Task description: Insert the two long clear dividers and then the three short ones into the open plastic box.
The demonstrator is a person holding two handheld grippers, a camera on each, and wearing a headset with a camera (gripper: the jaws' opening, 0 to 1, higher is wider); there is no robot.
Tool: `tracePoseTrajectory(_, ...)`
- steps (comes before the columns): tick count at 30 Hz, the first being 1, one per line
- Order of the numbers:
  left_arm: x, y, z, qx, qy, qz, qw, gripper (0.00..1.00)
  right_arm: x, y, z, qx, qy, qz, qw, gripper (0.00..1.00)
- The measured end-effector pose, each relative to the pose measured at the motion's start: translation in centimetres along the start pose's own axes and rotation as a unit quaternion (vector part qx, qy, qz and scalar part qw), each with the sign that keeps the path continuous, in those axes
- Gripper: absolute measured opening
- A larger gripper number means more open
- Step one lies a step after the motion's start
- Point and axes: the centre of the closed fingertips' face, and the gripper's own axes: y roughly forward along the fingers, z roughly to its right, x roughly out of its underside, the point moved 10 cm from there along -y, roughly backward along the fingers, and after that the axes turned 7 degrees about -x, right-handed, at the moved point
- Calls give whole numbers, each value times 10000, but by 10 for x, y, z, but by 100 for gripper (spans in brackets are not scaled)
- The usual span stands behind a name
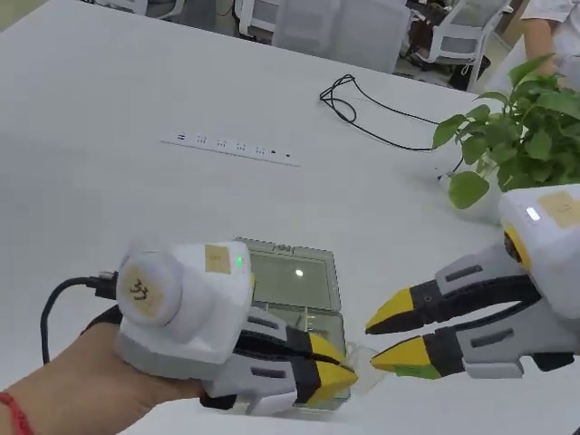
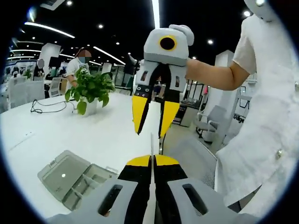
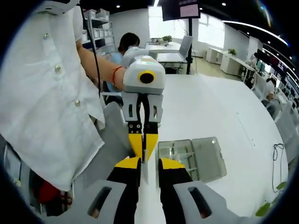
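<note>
The open clear plastic box (image 1: 336,272) lies on the white table, lid flat toward the far side, base (image 1: 313,324) nearest me; some clear partitions seem to stand in the base. My left gripper (image 1: 340,372) hangs over the base's near right corner, shut on a thin clear divider (image 1: 365,377) that sticks out past its yellow tips. In the left gripper view the divider (image 2: 152,143) shows edge-on above the shut left gripper (image 2: 152,161). My right gripper (image 1: 388,342) faces it tip to tip, open, jaws either side of the divider's free end. The box (image 3: 208,158) lies right of both grippers.
A white power strip (image 1: 231,147) lies mid-table, with a black cable (image 1: 367,107) looped behind it. A potted green plant (image 1: 521,127) stands at the right edge. Office chairs (image 1: 340,27) line the table's far side. My white shirt (image 3: 42,93) is close behind the grippers.
</note>
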Motion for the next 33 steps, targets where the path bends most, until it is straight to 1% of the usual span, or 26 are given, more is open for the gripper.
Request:
tracePoseTrajectory(1, -1, -1, 1, 38, 56, 63, 10000, 0, 1, 1, 1, -39, 23, 7, 10000, 16)
tracePoseTrajectory(3, -1, -2, 1, 61, 51, 77, 9999, 0, 1, 2, 0, -198, 95, 80, 9997, 16)
tracePoseTrajectory(5, -1, -3, 0, 45, 87, 87, 9999, 0, 1, 4, 0, -301, 123, 121, 9994, 14)
tracePoseTrajectory(7, -1, -5, -1, 27, 64, 123, 9999, 0, 1, 6, 0, -381, 135, 145, 9991, 11)
tracePoseTrajectory(12, -3, -7, 0, 25, 90, 195, 9998, 0, 2, 11, 0, -485, 170, 131, 9986, 8)
tracePoseTrajectory(15, -2, -8, 1, 33, 87, 211, 9997, 0, 1, 13, -1, -559, 130, 140, 9983, 3)
tracePoseTrajectory(21, 0, -10, 2, 30, 85, 202, 9998, 0, 2, 15, -2, -616, 101, 113, 9980, 3)
tracePoseTrajectory(27, 3, -10, 4, 6, 8, 228, 9997, 0, 3, 17, -4, -624, 47, 97, 9980, 3)
tracePoseTrajectory(33, 5, -11, 5, -14, -25, 197, 9998, 0, 3, 19, -5, -636, -6, 53, 9980, 3)
